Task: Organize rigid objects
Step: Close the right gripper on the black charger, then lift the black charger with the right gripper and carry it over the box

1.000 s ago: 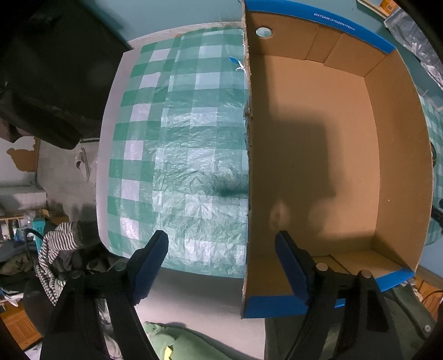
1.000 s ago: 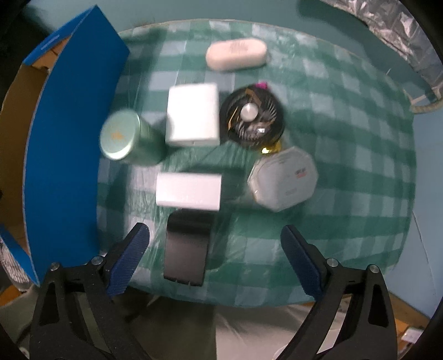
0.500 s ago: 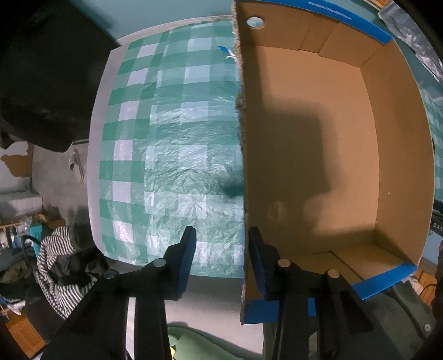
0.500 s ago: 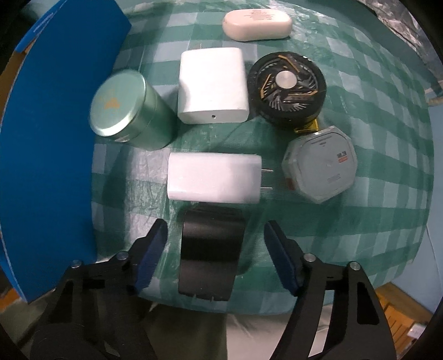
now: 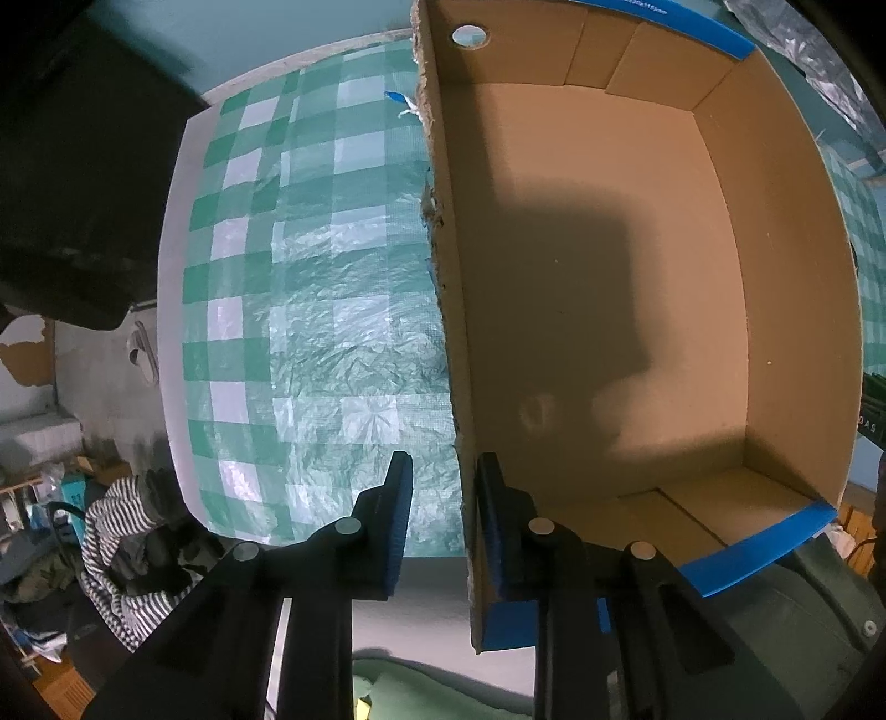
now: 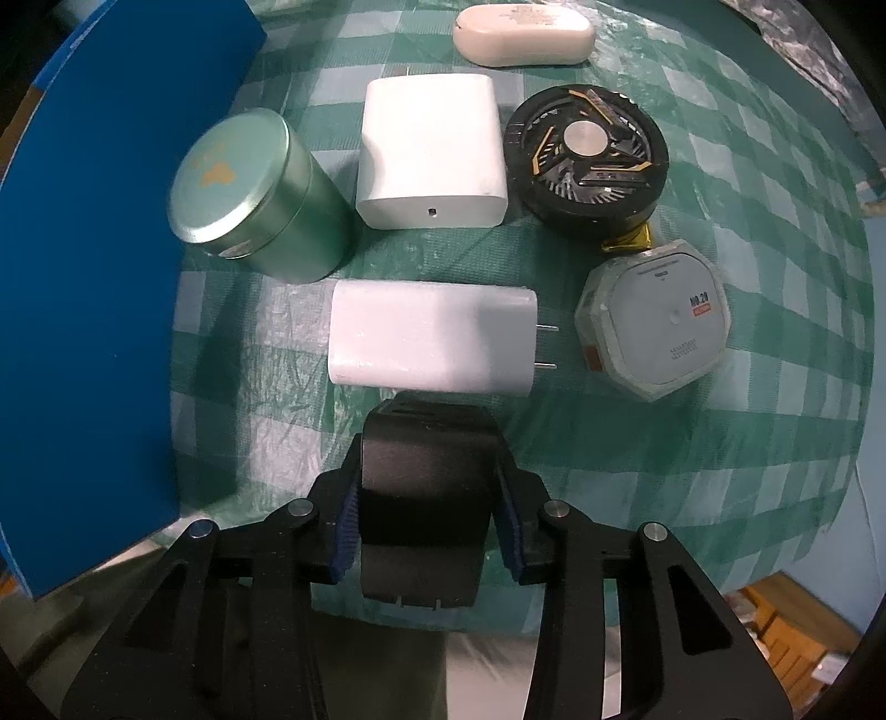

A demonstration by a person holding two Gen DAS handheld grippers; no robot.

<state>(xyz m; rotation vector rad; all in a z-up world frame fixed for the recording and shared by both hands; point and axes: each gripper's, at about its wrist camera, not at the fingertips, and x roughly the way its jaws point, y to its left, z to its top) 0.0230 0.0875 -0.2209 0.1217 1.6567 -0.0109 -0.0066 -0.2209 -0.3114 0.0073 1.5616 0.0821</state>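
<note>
In the left wrist view my left gripper (image 5: 443,515) is shut on the left wall of an empty cardboard box (image 5: 609,288) with blue outer sides. In the right wrist view my right gripper (image 6: 423,523) is shut on a black rectangular block (image 6: 423,498) at the table's near edge. Beyond it lie a white plug charger (image 6: 432,340), a larger white adapter (image 6: 432,149), a green round tin (image 6: 249,194), a black round fan (image 6: 587,160), a grey octagonal box (image 6: 656,324) and a cream oval case (image 6: 523,33).
The box's blue outer wall (image 6: 88,310) stands left of the objects. The green checked tablecloth (image 5: 310,310) covers the table. A dark object (image 5: 83,166) and striped cloth (image 5: 122,531) lie off the table's left edge.
Both grippers closed from wide open: the left onto the box's left wall, the right onto the black block after moving forward over it.
</note>
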